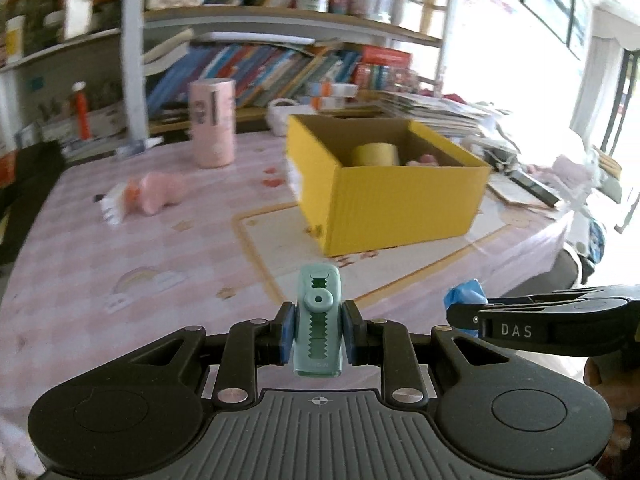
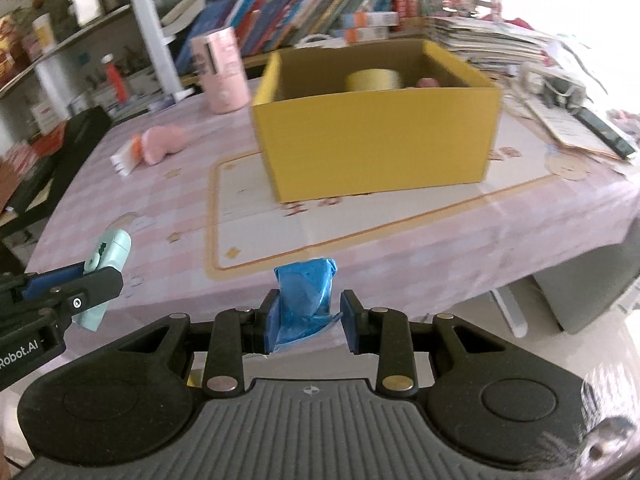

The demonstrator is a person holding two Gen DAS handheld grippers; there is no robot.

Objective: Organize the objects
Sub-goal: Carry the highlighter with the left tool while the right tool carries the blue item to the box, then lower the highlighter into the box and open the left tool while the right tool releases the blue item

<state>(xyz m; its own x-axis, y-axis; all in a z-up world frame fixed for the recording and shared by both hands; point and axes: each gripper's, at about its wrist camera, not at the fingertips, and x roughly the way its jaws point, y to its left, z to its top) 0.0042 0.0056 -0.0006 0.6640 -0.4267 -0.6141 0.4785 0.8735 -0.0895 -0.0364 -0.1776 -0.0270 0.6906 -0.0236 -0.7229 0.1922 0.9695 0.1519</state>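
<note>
Left gripper (image 1: 318, 330): jaws clenched on a mint-green plastic correction-tape dispenser (image 1: 318, 320), squeezed by its flanks between the two blue pads, its nose sticking up and forward past the tips, its tail hanging back toward the camera.
Right gripper (image 2: 308, 320): jaws grasping a crumpled blue plastic wad (image 2: 306, 296); the left pad is buried in its folds, the right pad looks just beside it, and whether that one touches I cannot tell. The bulk of the wad bulges up above the tips.
Pose: both grippers tip downward over the near edge of the desk (image 1: 160, 252), side by side and close together, each one's black linkage poking into the other's view from the side, both noses toward the box.
Yellow corrugated cardboard box (image 2: 376, 136): open-topped, standing on the desk well ahead of both loads, ribbed yellow outside and plain brown inside.
Inside it: a pale yellow roll of tape (image 2: 374, 80) standing against the back wall, with something small and pink beside it, too hidden to name.
Desk cover: glossy pink checked cloth with an orange-bordered cream panel under the box.
Also on the desk: a tall pink cylindrical canister (image 1: 212, 124) upright at the back left, and a soft pink plush toy (image 1: 160, 196) lying on its side, left of the box.
</note>
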